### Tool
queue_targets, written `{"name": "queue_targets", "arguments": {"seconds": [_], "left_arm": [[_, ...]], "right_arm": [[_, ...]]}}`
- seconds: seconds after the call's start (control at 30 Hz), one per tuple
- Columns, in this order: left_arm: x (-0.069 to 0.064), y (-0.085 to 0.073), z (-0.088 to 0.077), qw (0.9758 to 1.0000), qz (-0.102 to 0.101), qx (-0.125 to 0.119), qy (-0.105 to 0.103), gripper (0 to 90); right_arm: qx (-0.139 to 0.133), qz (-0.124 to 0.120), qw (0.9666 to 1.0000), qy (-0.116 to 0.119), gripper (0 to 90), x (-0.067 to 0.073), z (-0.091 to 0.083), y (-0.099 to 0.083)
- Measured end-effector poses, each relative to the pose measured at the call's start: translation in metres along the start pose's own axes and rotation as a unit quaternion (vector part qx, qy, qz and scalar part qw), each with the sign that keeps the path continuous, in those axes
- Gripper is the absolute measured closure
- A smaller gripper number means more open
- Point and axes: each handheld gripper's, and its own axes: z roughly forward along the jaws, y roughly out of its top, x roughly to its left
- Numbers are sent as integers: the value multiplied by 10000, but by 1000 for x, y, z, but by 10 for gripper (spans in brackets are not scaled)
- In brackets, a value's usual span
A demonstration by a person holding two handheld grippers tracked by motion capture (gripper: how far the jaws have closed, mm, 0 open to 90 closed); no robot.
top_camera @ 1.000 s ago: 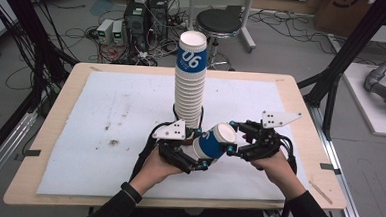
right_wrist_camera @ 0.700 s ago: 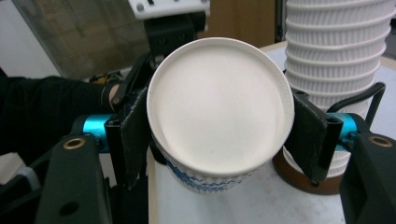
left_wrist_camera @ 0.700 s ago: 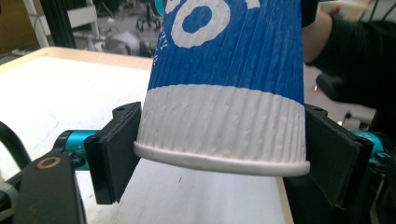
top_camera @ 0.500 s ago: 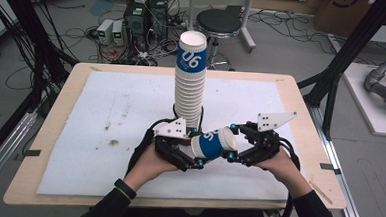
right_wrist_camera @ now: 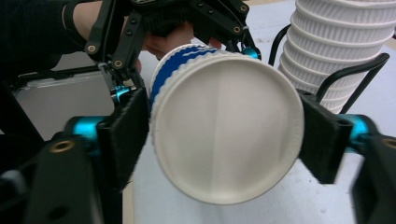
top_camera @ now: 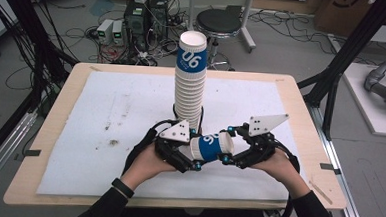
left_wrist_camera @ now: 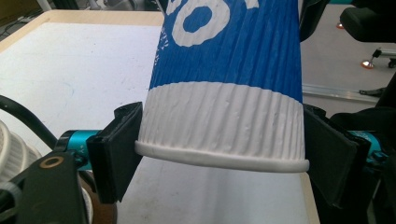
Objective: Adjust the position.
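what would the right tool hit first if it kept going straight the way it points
Probably the left tool: the right tool points at it across the paper cup both clamp. Depth is hard to judge.

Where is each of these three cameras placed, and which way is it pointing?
High view: above the person's side, facing forward and down at the table and cup stack; both forearms show.
Left gripper view: rides the left claw, looking along its jaws at the blue-and-white cup.
Right gripper view: rides the right claw, facing the cup's flat end, the other hand behind.
All three share that cup.
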Motion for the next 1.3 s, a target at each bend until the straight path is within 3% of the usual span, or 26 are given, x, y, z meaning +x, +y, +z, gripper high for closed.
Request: {"name": "queue_targets", "arguments": {"seconds": [0.1, 0.2, 0.23, 0.27, 0.43, 0.5, 0.53, 0.6, 0.7, 0.8, 0.97, 1.13, 1.2, 1.3], "left_arm": [[0, 0, -3, 9998, 24, -191, 59, 170], [1, -1, -6, 9977, -186, -656, 62, 120], [1, -1, -6, 9977, -186, -656, 62, 104], [1, -3, -6, 9958, -297, -862, 1, 91], [3, -7, -4, 9938, -430, -1022, -78, 78], [4, -10, -4, 9909, -544, -1221, -136, 78], [4, -10, -4, 9909, -544, -1221, -136, 78], [5, -11, -4, 9875, -687, -1396, -236, 78], [5, -11, -5, 9848, -689, -1549, -385, 79], [4, -11, -7, 9830, -636, -1644, -505, 138], [5, -9, -9, 9844, -603, -1571, -507, 176], [4, -4, -12, 9899, -450, -1282, -404, 185], [4, -4, -12, 9908, -443, -1224, -382, 187], [4, -2, -12, 9960, -305, -787, -291, 187]], "right_arm": [[-58, 56, 9999, 117, 281, -3, -1, -2], [-266, 149, 9992, 251, 301, -5, -5, -3], [-266, 149, 9992, 251, 301, -5, -5, -3], [-404, 178, 9987, 266, 305, -5, -7, -2], [-650, 279, 9967, 386, 307, -7, -10, -4], [-727, 295, 9961, 407, 307, -8, -13, -5], [-727, 295, 9961, 407, 307, -8, -13, -5], [-877, 360, 9939, 557, 307, -10, -16, -5], [-936, 338, 9929, 651, 307, -9, -16, -5], [-920, 317, 9929, 686, 306, -9, -15, -5], [-879, 383, 9925, 760, 305, -10, -14, -6], [-749, 368, 9940, 708, 253, -11, -13, -7], [-672, 384, 9948, 668, 213, -11, -13, -7], [-373, 103, 9982, 466, 210, -8, -18, -3]]}}
